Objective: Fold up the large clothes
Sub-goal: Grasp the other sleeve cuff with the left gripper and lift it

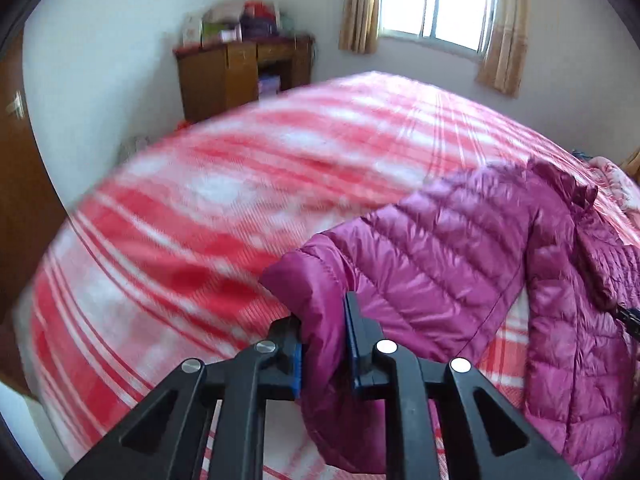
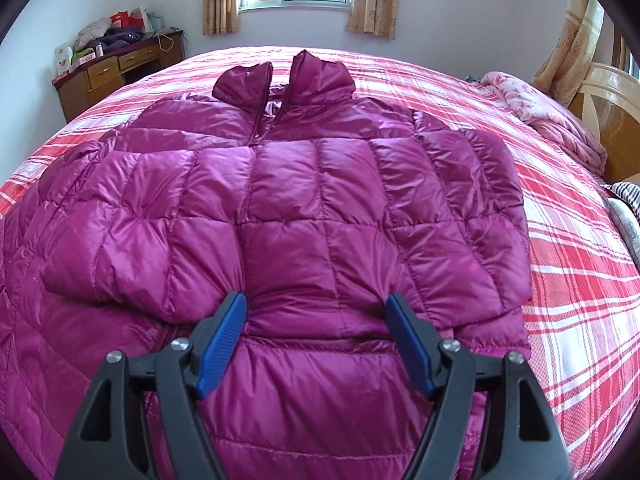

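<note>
left tongs [image 1: 324,344] pinched a sleeve cuff [image 1: 316,280] of the magenta quilted puffer jacket [image 2: 304,200] | right tongs [image 2: 316,340] spread over its front (nothing gripped) | jacket's long axis ran straight ahead, collar far, on the red plaid bed [image 2: 580,280]

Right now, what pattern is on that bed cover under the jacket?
A red, pink and white plaid on the bed cover, clearest in the right wrist view.

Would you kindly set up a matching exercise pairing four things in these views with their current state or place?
Things:
1. left claw
2. right claw
3. jacket collar
4. wooden desk

States:
a. open above the jacket's folded sleeve
b. by the wall, cluttered on top
c. unzipped, at the jacket's window end
d. shut on a jacket cuff

Pairs: 1-d, 2-a, 3-c, 4-b
</note>
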`<state>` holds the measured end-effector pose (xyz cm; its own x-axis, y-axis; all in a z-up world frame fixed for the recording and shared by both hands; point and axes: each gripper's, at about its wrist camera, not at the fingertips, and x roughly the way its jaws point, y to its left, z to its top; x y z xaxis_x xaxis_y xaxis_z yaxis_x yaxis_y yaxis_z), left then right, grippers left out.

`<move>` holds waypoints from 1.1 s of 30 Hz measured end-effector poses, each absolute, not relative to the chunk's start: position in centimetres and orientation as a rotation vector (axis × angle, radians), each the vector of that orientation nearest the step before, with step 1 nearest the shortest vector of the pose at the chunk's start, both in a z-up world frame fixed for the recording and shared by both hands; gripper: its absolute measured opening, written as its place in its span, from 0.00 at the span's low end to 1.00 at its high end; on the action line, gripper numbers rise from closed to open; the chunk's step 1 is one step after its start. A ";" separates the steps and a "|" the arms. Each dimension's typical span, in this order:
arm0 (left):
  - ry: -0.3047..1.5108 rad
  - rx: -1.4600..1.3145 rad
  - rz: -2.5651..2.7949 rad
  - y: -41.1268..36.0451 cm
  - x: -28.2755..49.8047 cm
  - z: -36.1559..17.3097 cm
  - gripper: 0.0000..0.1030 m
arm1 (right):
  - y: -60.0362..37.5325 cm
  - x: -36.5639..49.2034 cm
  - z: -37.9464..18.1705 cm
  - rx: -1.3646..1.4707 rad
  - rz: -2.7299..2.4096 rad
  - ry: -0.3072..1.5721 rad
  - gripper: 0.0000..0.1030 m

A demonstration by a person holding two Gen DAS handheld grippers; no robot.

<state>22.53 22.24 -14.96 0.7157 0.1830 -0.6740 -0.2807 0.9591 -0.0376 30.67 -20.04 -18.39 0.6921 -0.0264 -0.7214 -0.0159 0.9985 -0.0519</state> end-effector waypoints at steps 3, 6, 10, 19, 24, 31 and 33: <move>0.652 -0.056 0.270 21.9 23.0 -11.6 0.16 | -20.6 29.4 -17.3 -0.036 0.016 0.785 0.73; 0.585 -0.004 0.264 21.0 23.9 -8.2 0.15 | -21.2 28.0 -15.8 -0.032 0.017 0.736 0.73; 0.512 0.036 0.215 18.7 25.1 -4.2 0.15 | -21.9 26.5 -15.0 -0.041 0.018 0.717 0.73; 0.476 0.113 0.021 9.5 26.9 -0.2 0.15 | -23.8 25.4 -17.7 -0.032 -0.015 0.758 0.73; 0.475 0.176 -0.111 3.0 27.6 0.6 0.15 | -25.2 24.8 -18.0 0.034 -0.011 0.749 0.73; 0.493 0.278 -0.247 -5.5 28.8 0.0 0.15 | -25.8 24.8 -18.5 0.089 0.006 0.760 0.73; 0.508 0.289 -0.275 -7.4 29.1 -0.5 0.15 | -25.9 24.8 -18.5 0.095 0.009 0.761 0.73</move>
<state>29.08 -7.45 -0.45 0.8391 -0.1855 -0.5114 0.3272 0.9232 0.2019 24.80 -25.86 -18.54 0.7245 0.0428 -0.6879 0.0263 0.9956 0.0896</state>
